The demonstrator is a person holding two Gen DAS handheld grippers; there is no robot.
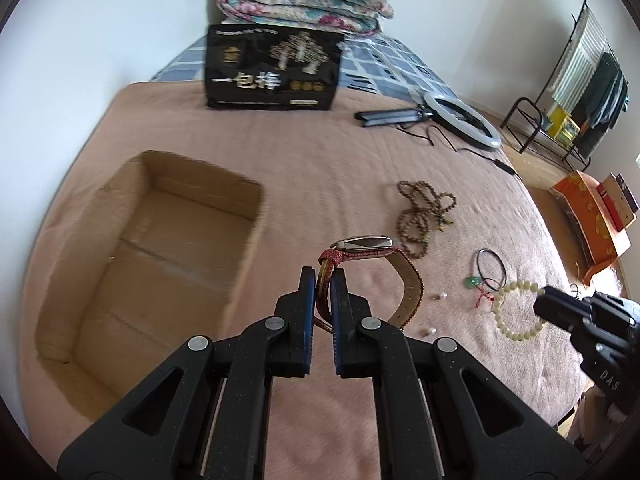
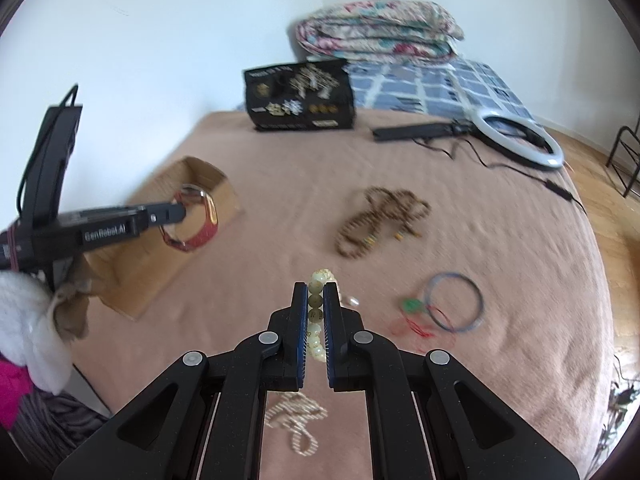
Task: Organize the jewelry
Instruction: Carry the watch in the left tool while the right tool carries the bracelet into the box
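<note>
Clamping our left claw (image 1: 323, 276) on the red strap of a wristwatch with a silver rectangular case (image 1: 366, 245), we hold it lifted off the pinkish-brown blanket of the bed (image 1: 320, 160), just right of the open brown cardboard box (image 1: 160, 232). In the right wrist view the same watch hangs from the left claw in front of that box, at the left of the scene.

Our right claw (image 2: 315, 294) is clenched on a bracelet of pale cream round beads (image 2: 318, 316), which runs up between the blue pads and pokes out past the tips. Near it on the blanket lies a small white pearl-like bead (image 2: 353, 301). To the right sits a thin dark cord loop with a green pendant and red thread (image 2: 454, 302). Farther off, a long string of small brown wooden beads (image 2: 380, 216) lies bunched in loops.

At the far end of the bed stand a black printed bag (image 2: 300, 98), a white ring light (image 2: 516, 136) and a folded floral quilt (image 2: 376, 28).
</note>
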